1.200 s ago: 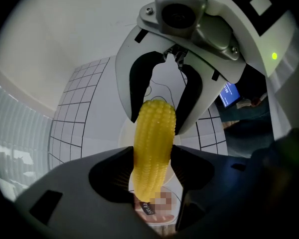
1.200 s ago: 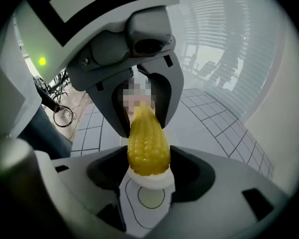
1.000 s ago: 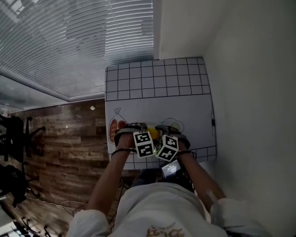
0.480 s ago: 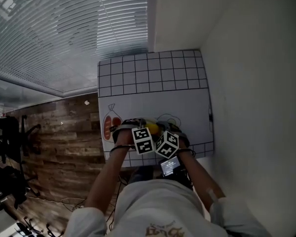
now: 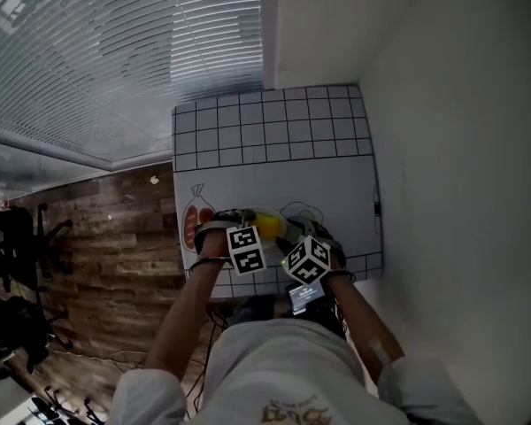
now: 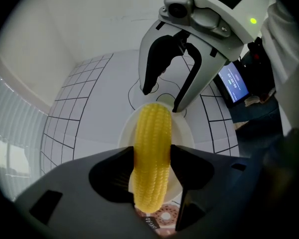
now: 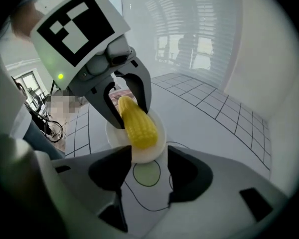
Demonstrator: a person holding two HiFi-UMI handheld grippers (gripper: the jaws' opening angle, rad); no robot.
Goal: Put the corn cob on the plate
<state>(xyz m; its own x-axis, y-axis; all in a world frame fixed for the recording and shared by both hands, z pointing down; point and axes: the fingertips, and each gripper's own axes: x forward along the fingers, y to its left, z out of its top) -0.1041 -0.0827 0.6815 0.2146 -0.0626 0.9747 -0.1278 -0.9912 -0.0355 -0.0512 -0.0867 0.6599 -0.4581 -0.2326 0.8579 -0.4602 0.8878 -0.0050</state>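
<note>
Left gripper (image 6: 152, 157) holds one corn cob (image 6: 152, 126) over one plate (image 6: 184, 134)

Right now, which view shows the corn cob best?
The left gripper view: the corn cob fills the centre, clamped between the left tongs over the plate. The right gripper view shows its far end from the opposite side, smaller. The head view shows only a yellow sliver.

The yellow corn cob (image 6: 150, 148) is bumpy and a bit shiny. The round white plate (image 6: 185, 133) is smooth. The left claw (image 6: 150, 176) is dull grey plastic.
</note>
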